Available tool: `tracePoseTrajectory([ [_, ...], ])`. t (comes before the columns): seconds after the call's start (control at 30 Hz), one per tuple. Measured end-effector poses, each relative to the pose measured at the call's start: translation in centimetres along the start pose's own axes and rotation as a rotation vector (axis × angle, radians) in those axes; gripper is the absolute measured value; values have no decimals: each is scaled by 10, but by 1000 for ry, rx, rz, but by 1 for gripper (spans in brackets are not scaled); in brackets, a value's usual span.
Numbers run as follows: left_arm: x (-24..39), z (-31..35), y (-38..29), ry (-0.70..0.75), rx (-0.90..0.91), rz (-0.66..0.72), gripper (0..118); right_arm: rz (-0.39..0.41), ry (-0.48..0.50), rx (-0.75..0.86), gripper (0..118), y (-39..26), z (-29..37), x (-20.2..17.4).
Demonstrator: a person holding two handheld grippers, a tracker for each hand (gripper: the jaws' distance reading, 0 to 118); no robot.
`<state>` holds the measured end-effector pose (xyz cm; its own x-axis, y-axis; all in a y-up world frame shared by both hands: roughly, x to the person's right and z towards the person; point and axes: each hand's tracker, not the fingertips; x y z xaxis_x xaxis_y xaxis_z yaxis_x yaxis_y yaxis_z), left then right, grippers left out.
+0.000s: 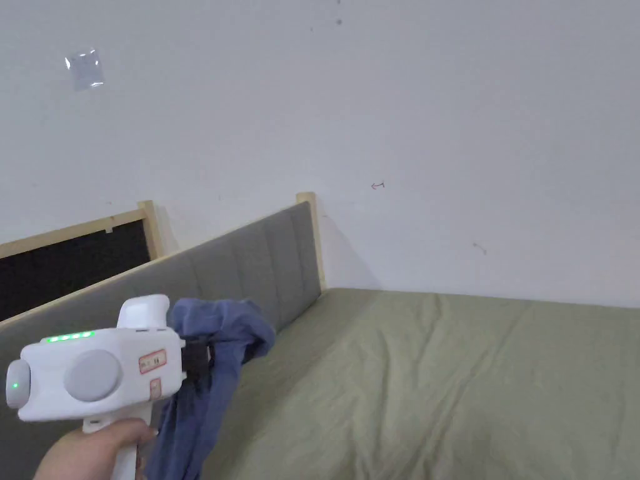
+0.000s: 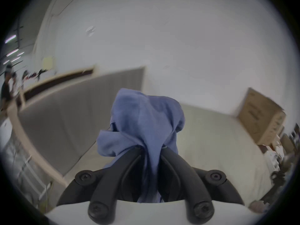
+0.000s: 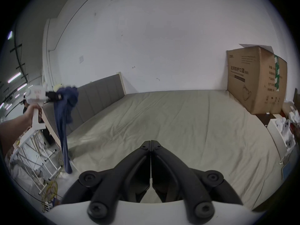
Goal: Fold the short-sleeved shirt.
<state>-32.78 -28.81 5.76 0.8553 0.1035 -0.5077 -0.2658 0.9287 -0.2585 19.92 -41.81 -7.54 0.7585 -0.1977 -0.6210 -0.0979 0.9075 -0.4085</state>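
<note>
A blue short-sleeved shirt [image 1: 206, 369] hangs bunched in the air at the bed's left side, near the grey headboard [image 1: 250, 262]. My left gripper [image 1: 200, 362] is shut on it; in the left gripper view the cloth [image 2: 146, 123] bulges over both black jaws, and my left gripper [image 2: 150, 147] pinches it between them. From the right gripper view the shirt [image 3: 63, 123] dangles long and narrow below the left gripper [image 3: 53, 97], its lower end off the mattress edge. My right gripper [image 3: 151, 141] is shut with nothing in it, low over the front of the bed.
The olive-green bed sheet [image 1: 450, 387] lies wrinkled and bare. A large cardboard box [image 3: 258, 80] stands at the bed's far right against the white wall. White racks and yellow cable [image 3: 48, 186] lie on the floor to the left of the bed.
</note>
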Motion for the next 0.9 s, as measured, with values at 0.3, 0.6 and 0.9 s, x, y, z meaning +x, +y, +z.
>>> tracePoseTrajectory([
  [0.3, 230, 55, 79, -442, 164, -275, 8, -75, -90, 86, 0, 6, 61, 44],
  [0.6, 421, -49, -52, -618, -318, -434, 8, -158, -254, 107, 0, -12, 104, 112],
  [0.9, 449, -140, -270, -669, -848, -250, 118, -225, -329, 40, 0, -40, 110, 154],
])
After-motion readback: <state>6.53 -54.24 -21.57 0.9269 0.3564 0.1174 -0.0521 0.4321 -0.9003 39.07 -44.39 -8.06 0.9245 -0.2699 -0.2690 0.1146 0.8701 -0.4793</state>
